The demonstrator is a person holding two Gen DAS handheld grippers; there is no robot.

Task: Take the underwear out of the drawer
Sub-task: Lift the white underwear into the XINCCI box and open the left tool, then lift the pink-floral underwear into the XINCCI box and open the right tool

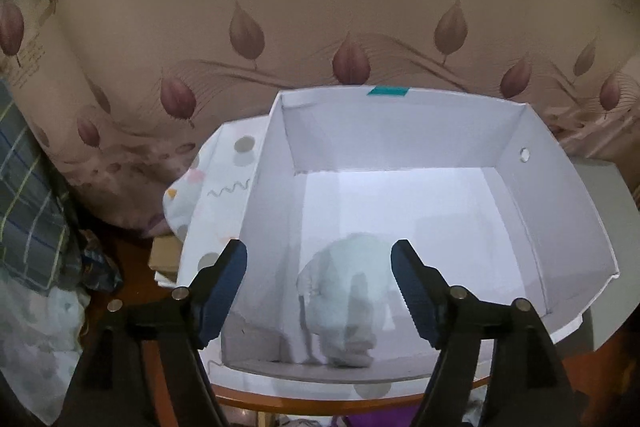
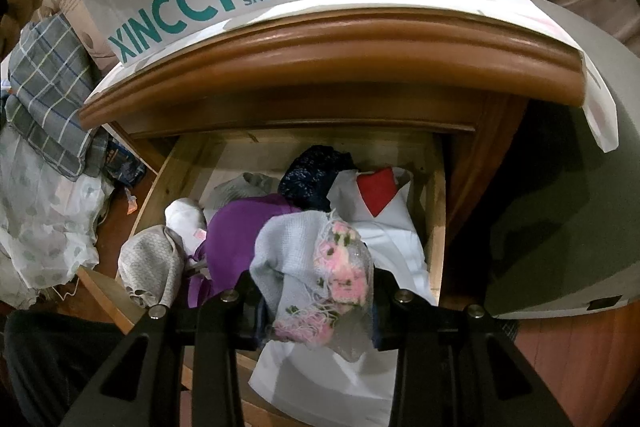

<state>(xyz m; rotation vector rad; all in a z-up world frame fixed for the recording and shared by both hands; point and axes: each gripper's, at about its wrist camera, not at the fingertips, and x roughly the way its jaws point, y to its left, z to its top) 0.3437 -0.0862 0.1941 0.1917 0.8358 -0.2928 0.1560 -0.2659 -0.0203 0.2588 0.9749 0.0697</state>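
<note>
Item: underwear (image 2: 320, 267), pale knit with pink trim, clamped in right gripper (image 2: 316, 301) above open drawer (image 2: 434, 195). Light, soft, floppy; pinch bunched folds. Left gripper (image 1: 320, 287): spread, empty, over box (image 1: 560, 219).

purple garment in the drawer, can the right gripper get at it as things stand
Probably not yet: the right gripper is shut on a grey and pink garment, which hangs in front of the purple garment in the open drawer.

Matt white cardboard shoebox (image 1: 560, 211), glossy varnished wooden nightstand top (image 2: 332, 67), knitted grey-and-pink underwear (image 2: 316, 267) at lower centre, raw wooden drawer (image 2: 436, 187)
</note>
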